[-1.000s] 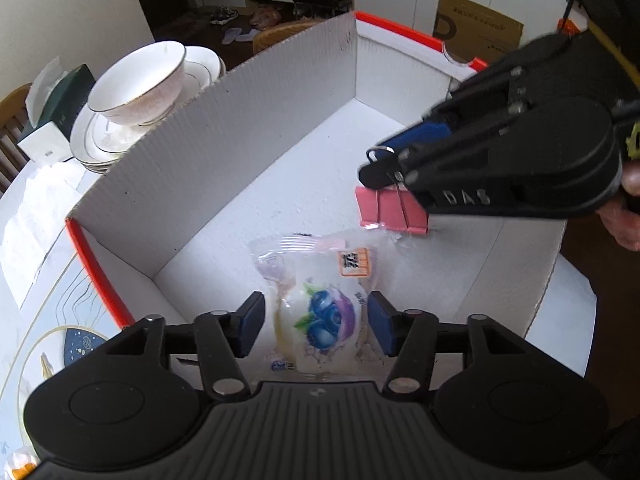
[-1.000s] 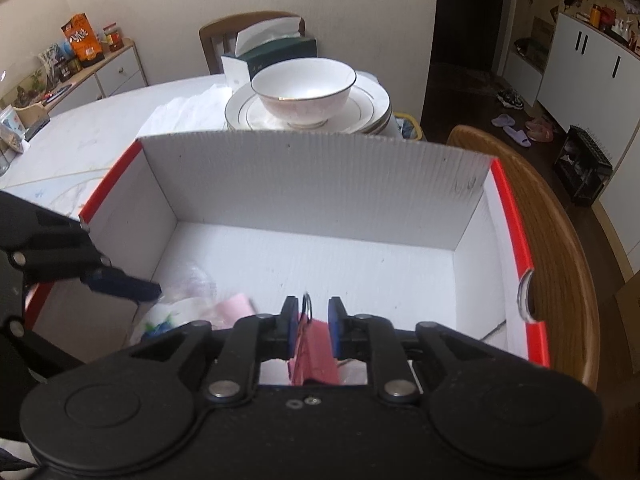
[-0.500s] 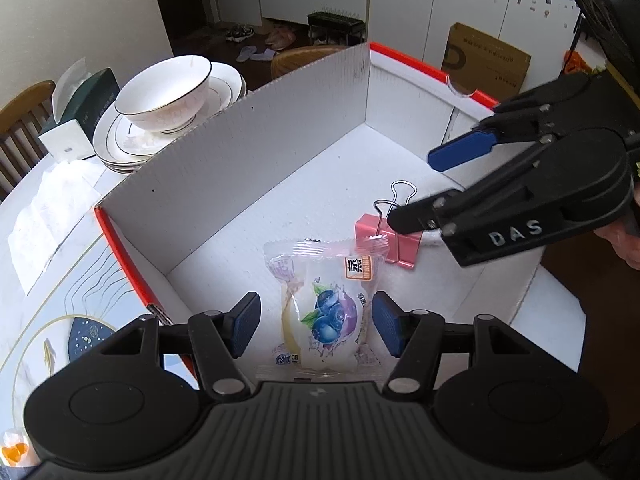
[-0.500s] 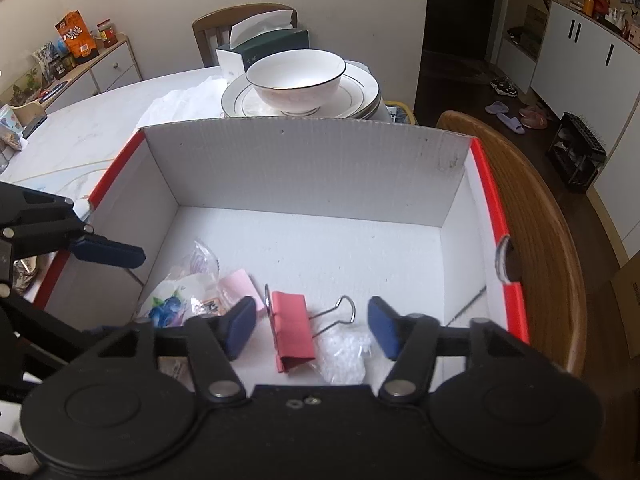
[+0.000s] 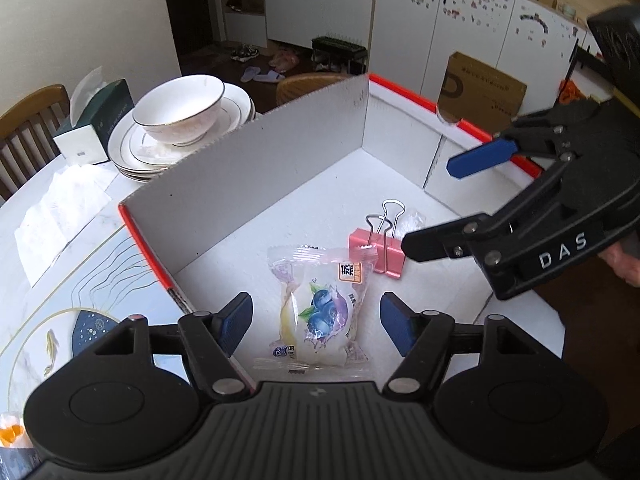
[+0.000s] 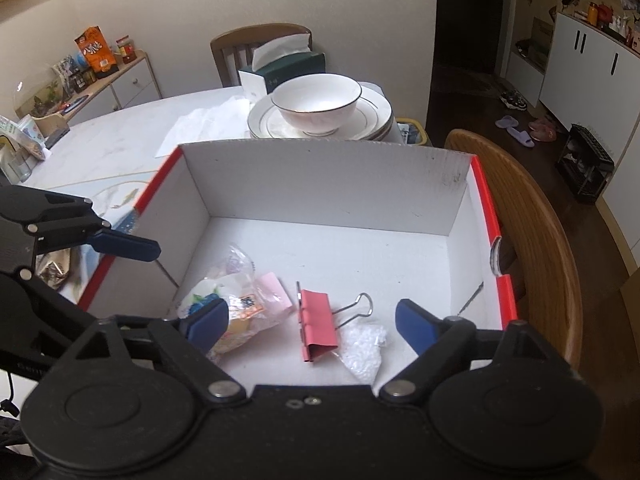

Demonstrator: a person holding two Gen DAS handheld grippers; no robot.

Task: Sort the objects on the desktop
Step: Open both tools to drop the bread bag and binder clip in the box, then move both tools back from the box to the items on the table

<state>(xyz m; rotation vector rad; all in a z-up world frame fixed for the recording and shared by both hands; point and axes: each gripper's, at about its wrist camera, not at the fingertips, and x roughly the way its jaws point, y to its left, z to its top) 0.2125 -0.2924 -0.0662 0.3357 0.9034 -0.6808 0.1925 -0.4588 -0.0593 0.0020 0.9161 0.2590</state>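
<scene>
Both pairs of blue fingers (image 5: 236, 316) are standing apart with nothing clamped between them. On the right gripper (image 6: 312, 324) the jaws have just been opening; a second ago they were shut on the pink binder clip (image 6: 318, 326), which is now lying free on the floor of the white cardboard box (image 6: 320, 176), handles splayed, beside a scrap of clear plastic (image 6: 364, 346). On the left gripper (image 5: 316, 320) the jaws have also just been widening, and the blueberry snack packet (image 5: 320, 304) is lying flat below them, untouched by either pad. Both hands are lifting away from the box floor.

Judgement: two items are now sitting in the box, so this drop-off is looking complete and both grippers are becoming free for further objects.

Moving outward, the packet and clip are lying just beside each other near the front wall. Behind the box a white bowl (image 6: 316, 104) is resting on stacked plates (image 6: 376, 112), with a tissue box (image 6: 288, 68) further back.

Differences between views: the left wrist view is showing the right gripper from the side and the packet's printed face in full. The right wrist view is showing the clear plastic plainly, a pale pink item (image 6: 274, 294) tucked behind the packet, and a crumpled wrapper (image 6: 54, 268) on the table outside the box, none of which the left view is revealing clearly
</scene>
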